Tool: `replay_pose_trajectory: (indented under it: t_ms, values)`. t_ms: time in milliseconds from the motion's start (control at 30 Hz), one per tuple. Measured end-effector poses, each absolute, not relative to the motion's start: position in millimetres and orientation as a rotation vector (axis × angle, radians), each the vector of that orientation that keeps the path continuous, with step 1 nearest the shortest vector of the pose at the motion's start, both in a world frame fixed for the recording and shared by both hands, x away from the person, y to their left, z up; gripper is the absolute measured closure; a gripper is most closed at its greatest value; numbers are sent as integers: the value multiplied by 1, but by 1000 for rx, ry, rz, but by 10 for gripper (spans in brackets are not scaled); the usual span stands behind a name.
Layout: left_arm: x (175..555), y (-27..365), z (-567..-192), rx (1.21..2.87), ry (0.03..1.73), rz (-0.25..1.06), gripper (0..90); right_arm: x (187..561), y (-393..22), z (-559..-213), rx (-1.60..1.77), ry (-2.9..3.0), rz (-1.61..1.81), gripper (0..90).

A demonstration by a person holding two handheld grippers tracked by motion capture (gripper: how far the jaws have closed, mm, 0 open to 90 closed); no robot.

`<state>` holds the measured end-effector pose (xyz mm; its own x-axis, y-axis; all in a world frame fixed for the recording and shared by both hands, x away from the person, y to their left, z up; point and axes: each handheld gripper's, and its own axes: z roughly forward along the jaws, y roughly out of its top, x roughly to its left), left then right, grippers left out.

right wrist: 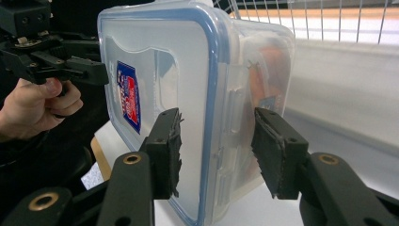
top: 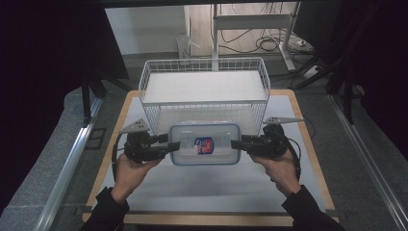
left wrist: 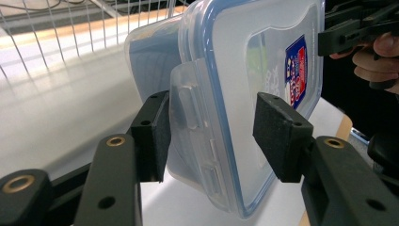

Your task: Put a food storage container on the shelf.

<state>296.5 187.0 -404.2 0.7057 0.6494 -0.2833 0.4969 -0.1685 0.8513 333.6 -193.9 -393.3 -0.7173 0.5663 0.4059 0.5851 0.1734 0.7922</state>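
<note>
While each gripper, left gripper (top: 169, 144) and right gripper (top: 236, 144), straddles a container (top: 205, 144) end with jaws open, both should close together, evenly, before lifting toward the basket (top: 204, 86).

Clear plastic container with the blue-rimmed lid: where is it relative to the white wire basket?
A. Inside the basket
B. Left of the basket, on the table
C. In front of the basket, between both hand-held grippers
C: the clear plastic container sits before the white wire basket, with the left hand-held gripper and right hand-held gripper at its ends.
</note>
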Motion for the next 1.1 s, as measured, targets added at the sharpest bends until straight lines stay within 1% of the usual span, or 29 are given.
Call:
replay_pose_trajectory:
  t_ms: [300,533,633,800,1100]
  values:
    - [316,191,-367,1821,888,198,483,351,-192,-366,-1168,-2375,-1661,533]
    - [332,197,-342,1793,879,208,485,368,-186,-336,-1160,-2377,-1691,533]
    - [340,200,-332,1780,875,209,486,372,-185,-330,-1159,-2379,-1698,533]
    - [354,202,-321,1747,884,202,489,386,-182,-312,-1165,-2391,-1715,533]
    - [380,200,-309,1721,897,188,490,408,-184,-297,-1186,-2385,-1724,531]
